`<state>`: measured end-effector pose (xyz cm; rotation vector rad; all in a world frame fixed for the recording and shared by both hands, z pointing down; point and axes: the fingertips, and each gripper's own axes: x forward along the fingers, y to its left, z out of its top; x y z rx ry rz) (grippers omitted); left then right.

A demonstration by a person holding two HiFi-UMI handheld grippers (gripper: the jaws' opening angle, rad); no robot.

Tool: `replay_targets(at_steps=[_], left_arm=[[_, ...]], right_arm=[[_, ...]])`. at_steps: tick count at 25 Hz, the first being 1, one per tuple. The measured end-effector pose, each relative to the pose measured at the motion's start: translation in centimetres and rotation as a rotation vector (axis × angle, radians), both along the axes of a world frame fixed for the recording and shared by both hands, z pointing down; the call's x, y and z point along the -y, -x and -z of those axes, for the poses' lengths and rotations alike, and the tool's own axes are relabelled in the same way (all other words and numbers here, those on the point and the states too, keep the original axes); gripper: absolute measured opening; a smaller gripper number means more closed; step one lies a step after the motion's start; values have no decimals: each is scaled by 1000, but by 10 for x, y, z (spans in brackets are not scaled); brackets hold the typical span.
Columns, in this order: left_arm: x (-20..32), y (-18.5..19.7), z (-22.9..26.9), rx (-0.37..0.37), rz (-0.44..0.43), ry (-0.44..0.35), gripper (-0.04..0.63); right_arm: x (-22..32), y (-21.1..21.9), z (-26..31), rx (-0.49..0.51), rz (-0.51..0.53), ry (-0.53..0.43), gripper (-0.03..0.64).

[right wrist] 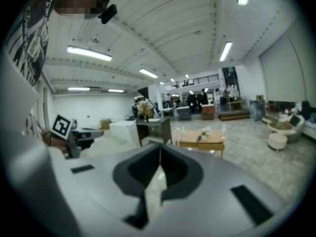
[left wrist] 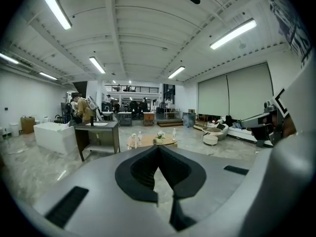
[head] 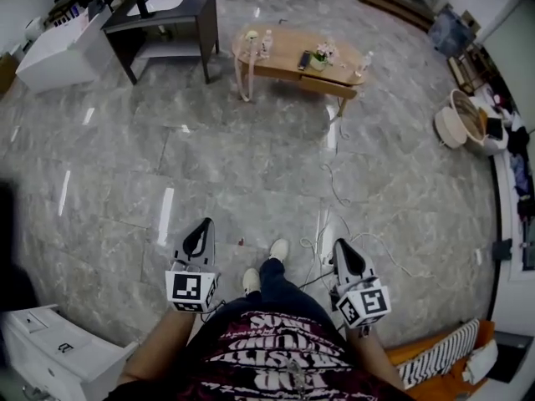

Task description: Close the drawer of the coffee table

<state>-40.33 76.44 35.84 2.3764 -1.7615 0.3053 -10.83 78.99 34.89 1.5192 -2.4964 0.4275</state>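
Head view: bottle upright on coffee table.

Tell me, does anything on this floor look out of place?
Yes: a loose white cable snakes across the floor from near the coffee table toward the person's feet, in the walking path. Nothing looks spilled.

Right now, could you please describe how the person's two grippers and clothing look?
Both the left gripper and the right gripper have pale grey, tapered shells with black jaw linings, and each carries a white cube printed with black square markers. The person wears a dark red shirt with white lettering, dark trousers and pale shoes; the forearms are bare.
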Motion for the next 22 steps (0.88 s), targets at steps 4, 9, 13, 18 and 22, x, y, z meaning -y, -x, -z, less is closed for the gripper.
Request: replay_targets(at_steps=[4, 9, 13, 18, 22], left_arm=[[15, -4, 9, 12, 5, -12, 23], [32, -14, 7, 14, -9, 1, 23], [44, -31, -1, 14, -43, 20, 23], [72, -62, -4, 31, -91, 25, 23], [107, -83, 5, 49, -101, 11, 23]], right_arm=[[11, -10, -3, 14, -8, 2, 35], [19, -19, -6, 12, -19, 16, 35], [25, -31, -11, 13, -37, 31, 35], [42, -58, -19, 34, -75, 46, 35], [71, -81, -18, 53, -87, 38, 35]])
